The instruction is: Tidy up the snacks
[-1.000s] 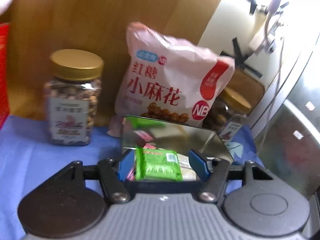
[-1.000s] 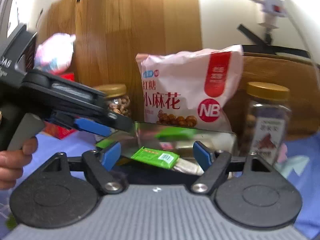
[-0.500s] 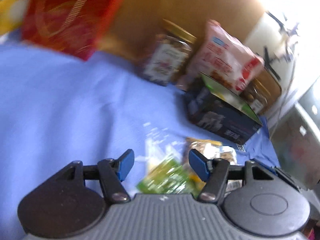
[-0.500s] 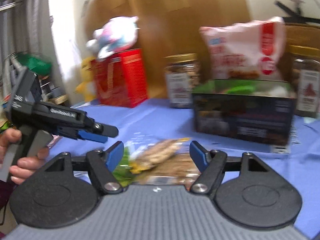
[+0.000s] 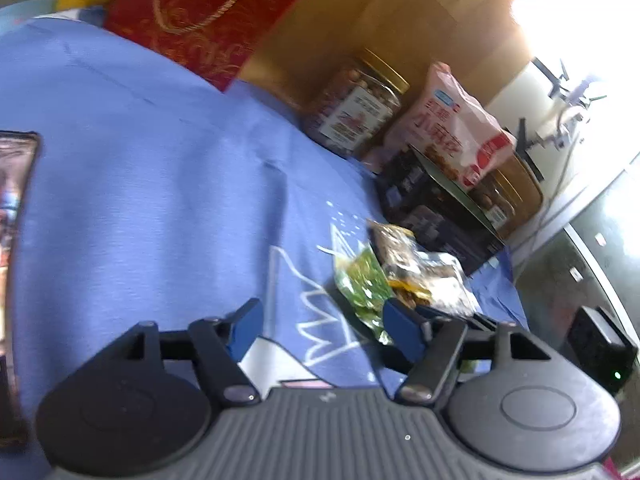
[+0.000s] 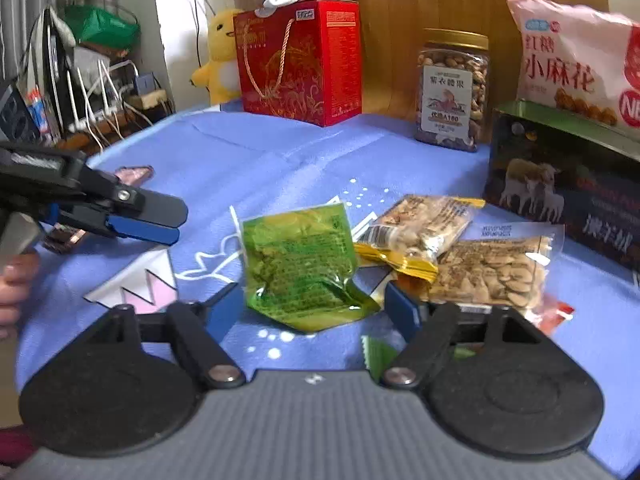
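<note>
Right wrist view: with right tool (image 6: 310,306) jaws apart and just re-widened, empty, straddle green packet (image 6: 300,266) on counter (image 6: 248,160), then clamp near its edge.

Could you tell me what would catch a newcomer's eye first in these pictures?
Probably the green packet on the blue cloth, right before the open right gripper, with two nut packets beside it. Behind stand a red gift box and a pink snack bag.
</note>
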Tool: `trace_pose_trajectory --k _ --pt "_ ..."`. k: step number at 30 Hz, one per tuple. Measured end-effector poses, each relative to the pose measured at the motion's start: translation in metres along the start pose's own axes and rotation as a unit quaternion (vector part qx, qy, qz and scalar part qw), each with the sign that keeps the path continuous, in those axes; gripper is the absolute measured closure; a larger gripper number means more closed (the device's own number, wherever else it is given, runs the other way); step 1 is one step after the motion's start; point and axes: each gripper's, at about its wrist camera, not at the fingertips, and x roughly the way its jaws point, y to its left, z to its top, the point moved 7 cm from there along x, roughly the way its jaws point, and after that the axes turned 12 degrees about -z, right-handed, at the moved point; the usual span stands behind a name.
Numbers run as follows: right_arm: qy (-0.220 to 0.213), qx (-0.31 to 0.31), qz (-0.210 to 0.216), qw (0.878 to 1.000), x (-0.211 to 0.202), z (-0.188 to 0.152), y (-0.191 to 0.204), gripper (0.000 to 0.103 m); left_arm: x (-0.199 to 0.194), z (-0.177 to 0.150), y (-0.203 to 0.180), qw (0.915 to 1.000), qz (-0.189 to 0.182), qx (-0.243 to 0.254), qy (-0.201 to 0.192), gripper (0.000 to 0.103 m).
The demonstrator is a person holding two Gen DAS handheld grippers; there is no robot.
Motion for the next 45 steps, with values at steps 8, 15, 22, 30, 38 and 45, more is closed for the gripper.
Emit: trace_pose_trajectory --k 8,15,22,30,38,45 --pt "-0.026 -0.029 -0.01 0.999 -0.011 -0.002 0.011 0.049 0.011 -0.008 -0.012 0.9991 -0.034 -0.02 0.013 0.022" --pt "-0.022 0.06 0.047 0.997 -0.022 -0.003 0.004 0.074 0.021 -0.014 -0.018 0.996 -0.069 -0.051 0.026 0.014" --pt "-0.02 0.099 0.104 0.989 -0.031 -0.01 0.013 0.073 0.035 -0.014 -0.022 0.996 -0.061 -0.057 0.03 0.039" --pt "-0.03 0.059 0.076 0.995 -0.036 -0.018 0.024 0.05 0.04 -0.015 -0.015 0.9977 -0.029 -0.053 0.03 0.078" --pt "-0.027 0.031 0.064 0.997 -0.033 -0.022 0.028 0.033 0.036 -0.018 -0.025 0.9959 -0.07 -0.048 0.031 0.086" --pt "-0.065 0.033 0.062 0.995 -0.044 -0.015 0.026 0.048 0.032 -0.009 -0.042 0.9969 -0.067 -0.039 0.015 0.085"
